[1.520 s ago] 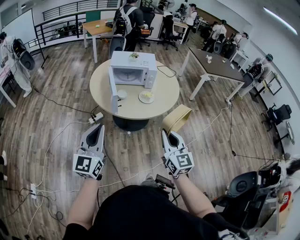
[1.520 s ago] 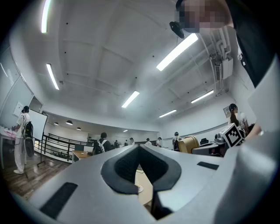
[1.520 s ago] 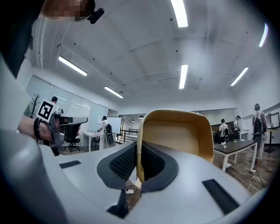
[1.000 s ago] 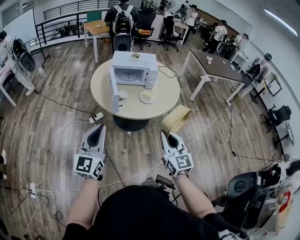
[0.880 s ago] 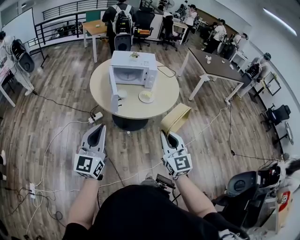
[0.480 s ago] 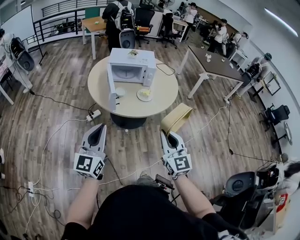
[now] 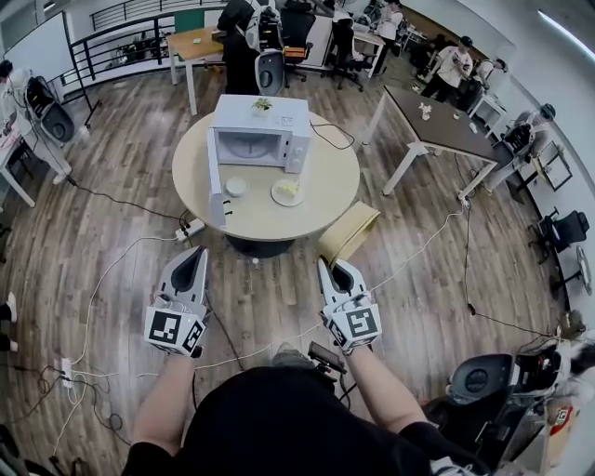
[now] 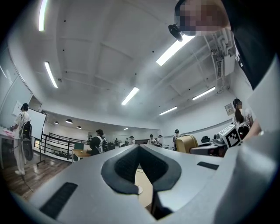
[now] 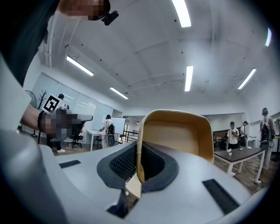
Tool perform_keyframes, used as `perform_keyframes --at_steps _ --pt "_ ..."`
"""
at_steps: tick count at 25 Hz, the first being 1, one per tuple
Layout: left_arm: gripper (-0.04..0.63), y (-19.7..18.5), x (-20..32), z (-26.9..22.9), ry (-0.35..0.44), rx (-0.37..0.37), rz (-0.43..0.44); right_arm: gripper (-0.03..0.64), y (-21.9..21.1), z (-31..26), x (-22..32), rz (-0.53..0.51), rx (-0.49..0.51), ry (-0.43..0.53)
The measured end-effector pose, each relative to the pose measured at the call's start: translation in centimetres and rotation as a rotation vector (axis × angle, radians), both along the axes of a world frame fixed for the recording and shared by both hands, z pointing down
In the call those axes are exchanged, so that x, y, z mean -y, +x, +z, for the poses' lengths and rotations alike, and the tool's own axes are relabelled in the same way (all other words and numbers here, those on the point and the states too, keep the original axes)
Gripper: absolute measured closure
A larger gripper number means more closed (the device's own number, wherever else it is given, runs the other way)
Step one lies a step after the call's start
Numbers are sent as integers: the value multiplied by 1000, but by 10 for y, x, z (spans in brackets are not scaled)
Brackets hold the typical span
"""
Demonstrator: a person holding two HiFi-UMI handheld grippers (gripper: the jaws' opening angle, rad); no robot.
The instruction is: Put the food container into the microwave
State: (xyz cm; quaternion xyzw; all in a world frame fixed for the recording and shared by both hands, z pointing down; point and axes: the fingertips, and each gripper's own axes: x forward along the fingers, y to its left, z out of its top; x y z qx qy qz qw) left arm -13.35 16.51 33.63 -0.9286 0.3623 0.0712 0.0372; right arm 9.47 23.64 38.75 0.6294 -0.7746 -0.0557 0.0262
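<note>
Tan food container (image 7: 350, 231) — rim clamped in right tool (image 7: 334, 267) — left tool (image 7: 192, 255) closed.

Person (image 7: 244, 19) behind microwave (image 7: 258, 130) shifted toward desk (image 7: 200, 40)

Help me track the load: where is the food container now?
In the head view, the tan food container is clamped in the right tongs, over the floor near the round table bearing the open microwave.
</note>
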Motion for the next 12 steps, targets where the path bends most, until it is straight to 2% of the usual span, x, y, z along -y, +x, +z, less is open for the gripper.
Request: perform_keyframes --at_steps 8,12 --pt "577 48 38 -3 25 30 -64 591 40 6 53 -101 -10 -1" --pt "577 67 56 0 31 44 -102 591 63 10 79 -119 6 1"
